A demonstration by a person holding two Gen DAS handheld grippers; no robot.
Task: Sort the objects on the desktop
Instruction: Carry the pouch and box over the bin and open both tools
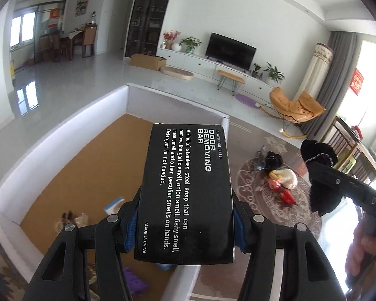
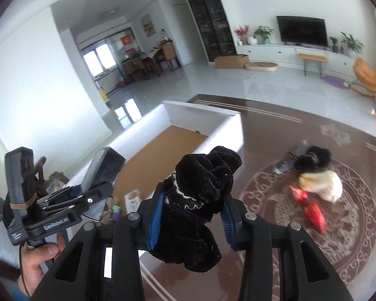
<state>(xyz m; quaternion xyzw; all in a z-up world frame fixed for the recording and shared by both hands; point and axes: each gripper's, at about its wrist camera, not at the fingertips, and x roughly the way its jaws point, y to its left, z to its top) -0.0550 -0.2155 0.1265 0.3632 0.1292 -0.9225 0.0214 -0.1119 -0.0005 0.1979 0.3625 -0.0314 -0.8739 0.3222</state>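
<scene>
My left gripper (image 1: 185, 225) is shut on a black soap box (image 1: 188, 190) printed "odor removing bar", held above the open white box (image 1: 62, 135) with a brown cardboard floor. My right gripper (image 2: 191, 213) is shut on a black fuzzy cloth (image 2: 200, 200) with white trim, held above the dark patterned table (image 2: 300, 225) just right of the white box (image 2: 228, 130). The right gripper and the cloth (image 1: 320, 175) show at the right of the left wrist view. The left gripper with the soap box (image 2: 105, 165) shows at the left of the right wrist view.
A pile lies on the table: a black fuzzy item (image 2: 313, 155), a cream cloth (image 2: 323, 183), red packets (image 2: 310, 210) and a clear bottle (image 2: 288, 160). Small items lie in the white box's near end (image 1: 132, 281). Living room floor lies beyond.
</scene>
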